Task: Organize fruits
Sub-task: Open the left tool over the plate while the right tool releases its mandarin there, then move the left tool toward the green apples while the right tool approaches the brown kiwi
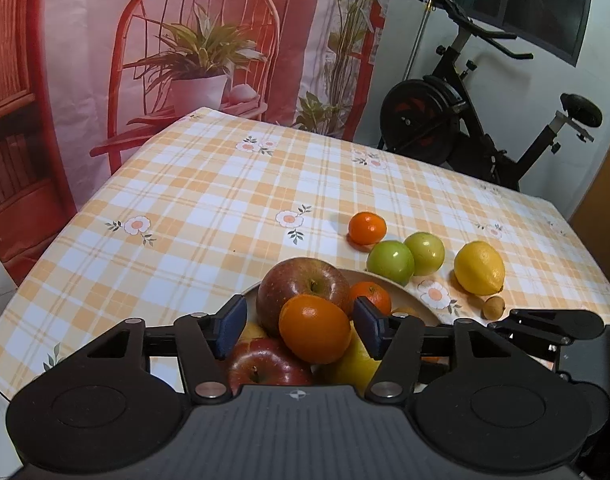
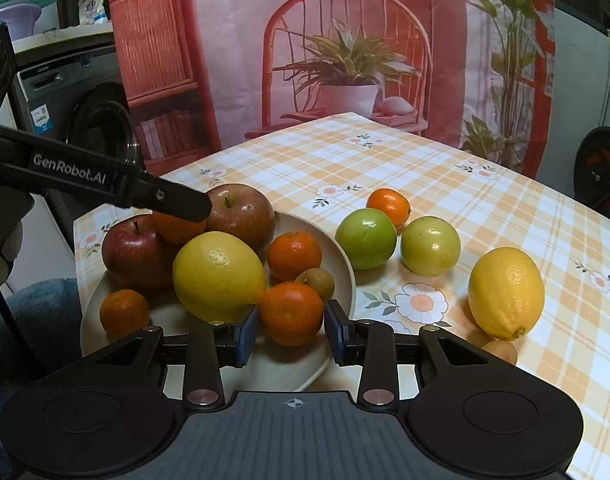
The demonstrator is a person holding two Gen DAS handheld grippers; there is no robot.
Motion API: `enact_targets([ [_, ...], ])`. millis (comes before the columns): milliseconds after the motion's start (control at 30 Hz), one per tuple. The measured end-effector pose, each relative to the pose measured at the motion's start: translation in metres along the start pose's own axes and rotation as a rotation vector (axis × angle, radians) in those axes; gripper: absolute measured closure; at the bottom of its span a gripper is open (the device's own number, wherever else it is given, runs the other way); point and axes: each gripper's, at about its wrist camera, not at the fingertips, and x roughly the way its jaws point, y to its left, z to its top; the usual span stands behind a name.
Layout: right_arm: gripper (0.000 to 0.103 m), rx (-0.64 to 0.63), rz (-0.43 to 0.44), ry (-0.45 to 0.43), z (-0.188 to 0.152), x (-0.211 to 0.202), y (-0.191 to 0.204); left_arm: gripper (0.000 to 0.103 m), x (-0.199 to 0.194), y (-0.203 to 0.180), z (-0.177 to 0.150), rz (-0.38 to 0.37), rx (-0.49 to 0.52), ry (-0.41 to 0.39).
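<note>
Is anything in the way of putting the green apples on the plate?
Nothing blocks them. Both green apples sit just beside the plate rim, though the plate is already crowded with fruit.

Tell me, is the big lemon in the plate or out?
Out: the big lemon rests on the tablecloth, right of the plate.

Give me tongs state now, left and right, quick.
Left tongs: pads at both sides of an orange above the plate; grip or gap cannot be told.
Right tongs: open around a mandarin, small gaps both sides.
</note>
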Motion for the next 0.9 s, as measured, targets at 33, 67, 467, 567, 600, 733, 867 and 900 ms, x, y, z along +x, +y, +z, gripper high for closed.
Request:
enact_targets([
  [33, 0.066, -0.002, -0.003, -0.003, 0.000, -0.001, 0.001, 0.040, 0.000, 0.000, 0.000, -0.001, -0.002, -0.003],
  [67, 0.064, -0.002, -0.003, -0.009, 0.000, -0.002, 0.001, 0.040, -0.001, -0.001, 0.000, -0.001, -0.001, -0.005],
  [467, 0.061, 0.036, -0.040, -0.080, 0.002, -0.024, -0.007, 0.040, -0.007, -0.005, 0.005, -0.002, -0.005, -0.048],
  [567, 0.061, 0.054, -0.063, -0.097, 0.000, -0.031, -0.013, 0.040, -0.008, -0.010, 0.007, -0.003, 0.000, -0.064],
  [600, 0.061, 0.060, -0.071, -0.103, -0.001, -0.033, -0.015, 0.040, -0.008, -0.011, 0.007, -0.004, 0.003, -0.067],
  [733, 0.061, 0.090, -0.103, -0.122, -0.006, -0.043, -0.025, 0.040, -0.007, -0.021, 0.010, -0.011, 0.019, -0.080],
  [867, 0.061, 0.123, -0.138, -0.136, -0.012, -0.051, -0.038, 0.040, -0.005, -0.032, 0.013, -0.018, 0.040, -0.087],
  [900, 0.061, 0.133, -0.146, -0.140, -0.014, -0.053, -0.042, 0.040, -0.004, -0.033, 0.013, -0.021, 0.043, -0.087],
])
